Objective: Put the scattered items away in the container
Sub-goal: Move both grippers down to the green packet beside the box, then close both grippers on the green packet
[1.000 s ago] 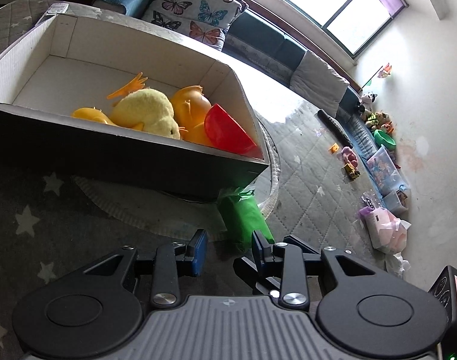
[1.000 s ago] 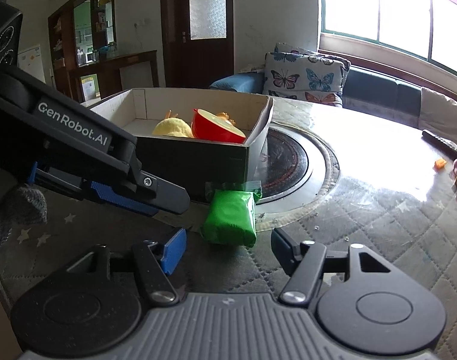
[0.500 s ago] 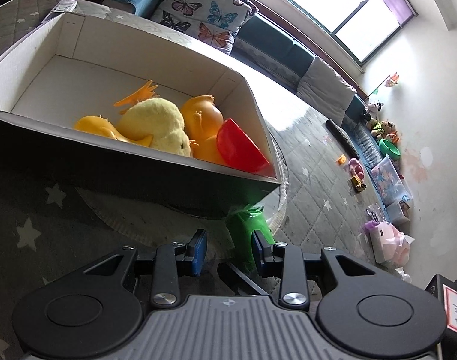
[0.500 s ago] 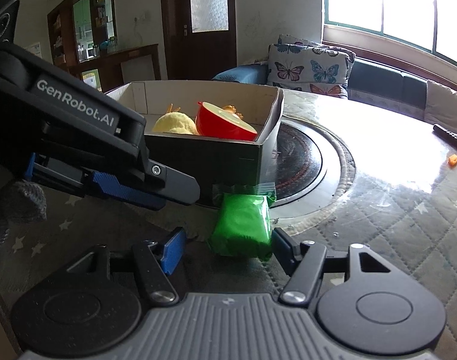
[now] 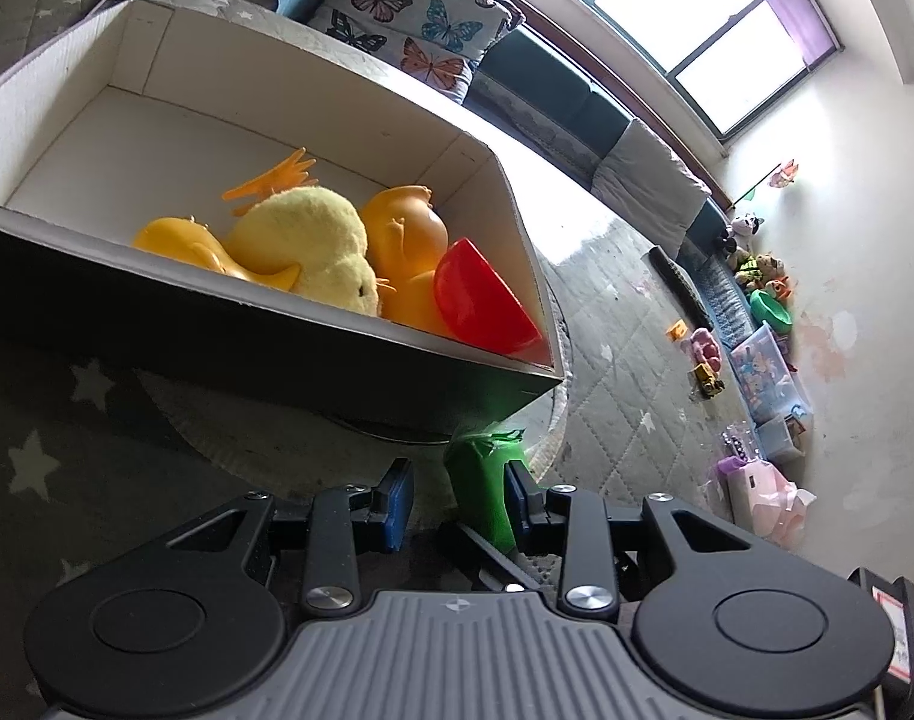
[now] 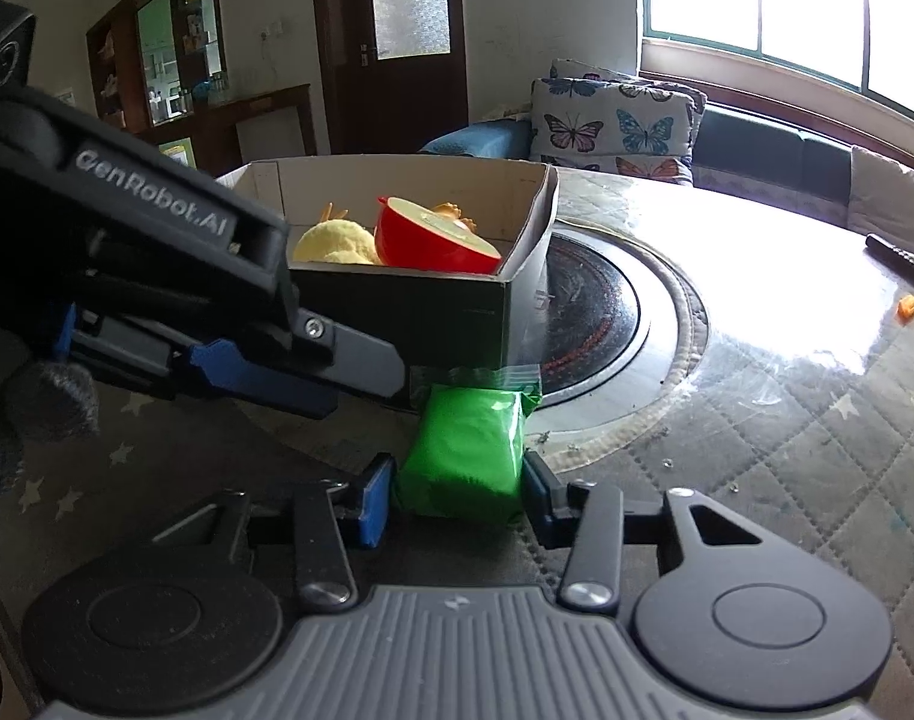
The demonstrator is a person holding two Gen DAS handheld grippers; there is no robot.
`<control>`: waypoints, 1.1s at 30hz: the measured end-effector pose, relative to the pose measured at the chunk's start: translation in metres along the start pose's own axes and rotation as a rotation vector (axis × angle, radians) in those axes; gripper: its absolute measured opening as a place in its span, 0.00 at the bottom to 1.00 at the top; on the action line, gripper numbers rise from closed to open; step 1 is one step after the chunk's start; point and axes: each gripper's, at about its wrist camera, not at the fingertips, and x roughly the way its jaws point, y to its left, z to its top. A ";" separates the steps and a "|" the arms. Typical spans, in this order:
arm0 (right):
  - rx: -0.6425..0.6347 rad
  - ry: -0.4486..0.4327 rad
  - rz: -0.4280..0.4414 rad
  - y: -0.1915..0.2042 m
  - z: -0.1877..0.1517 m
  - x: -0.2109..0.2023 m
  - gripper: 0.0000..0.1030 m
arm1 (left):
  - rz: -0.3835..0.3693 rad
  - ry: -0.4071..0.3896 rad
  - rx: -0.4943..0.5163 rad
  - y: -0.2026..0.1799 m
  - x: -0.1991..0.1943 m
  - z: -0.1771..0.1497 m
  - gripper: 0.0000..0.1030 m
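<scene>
Right wrist view: green packet (image 6: 464, 456) at 6 o'clock of centre, lying on the quilted table cover (image 6: 787, 480), its sealed clear end toward the cardboard box (image 6: 457, 315) at 12 o'clock of it. Right gripper (image 6: 457, 495) straddling the packet's near end, blue pads (image 6: 377, 501) set against both flanks, apparently pinching it; firm clamping or mere contact hard to separate. Box standing partly over a dark round inset (image 6: 607, 312) in the table, at 3 o'clock of the box. Inside the box: red half-apple toy (image 6: 432, 237) tilted with cut face up, yellow plush duck (image 6: 335, 243) just beside it at 9 o'clock. Left gripper (image 6: 288, 369) entering from 9 o'clock, reaching toward the box's near wall, just above and at 10 o'clock of the packet.

Left wrist view: left gripper (image 5: 453, 501) with jaws spread, nothing pinched. Green packet (image 5: 484, 492) showing in the gap toward the right pad, lying below it on the table. Box (image 5: 276, 330) filling the 10 to 12 o'clock sector; within it the plush duck (image 5: 312, 246), orange plastic duck toys (image 5: 405, 252) on either side, and the red half-apple toy (image 5: 481, 306) in the corner nearest the packet. Butterfly cushion (image 5: 420, 24) at 12 o'clock.
</scene>
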 end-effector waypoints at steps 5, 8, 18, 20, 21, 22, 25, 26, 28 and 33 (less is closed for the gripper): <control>-0.018 0.001 0.032 0.002 -0.006 -0.007 0.43 | -0.027 0.001 -0.024 0.002 0.002 0.000 0.35; -0.020 -0.001 0.050 0.003 -0.011 -0.011 0.43 | -0.030 0.005 -0.021 0.003 0.004 -0.001 0.35; -0.049 -0.006 0.102 0.003 -0.021 -0.021 0.43 | -0.052 0.044 -0.030 0.005 0.009 -0.011 0.35; -0.063 -0.006 0.103 0.005 -0.023 -0.022 0.43 | -0.054 0.053 -0.033 0.006 0.011 -0.012 0.35; -0.070 -0.005 0.104 0.006 -0.023 -0.022 0.43 | -0.050 0.056 -0.030 0.006 0.012 -0.013 0.35; -0.074 -0.005 0.104 0.006 -0.024 -0.023 0.44 | -0.043 0.061 -0.025 0.006 0.012 -0.013 0.35; -0.084 -0.006 0.092 0.007 -0.025 -0.025 0.44 | -0.034 0.070 -0.014 0.006 0.013 -0.017 0.35; -0.085 -0.008 0.085 0.007 -0.025 -0.026 0.45 | -0.034 0.071 -0.011 0.007 0.013 -0.018 0.35; -0.077 -0.011 0.079 0.006 -0.025 -0.030 0.46 | -0.035 0.072 -0.012 0.007 0.013 -0.019 0.35; -0.084 -0.012 0.054 0.006 -0.027 -0.033 0.46 | -0.042 0.075 -0.011 0.006 0.013 -0.021 0.34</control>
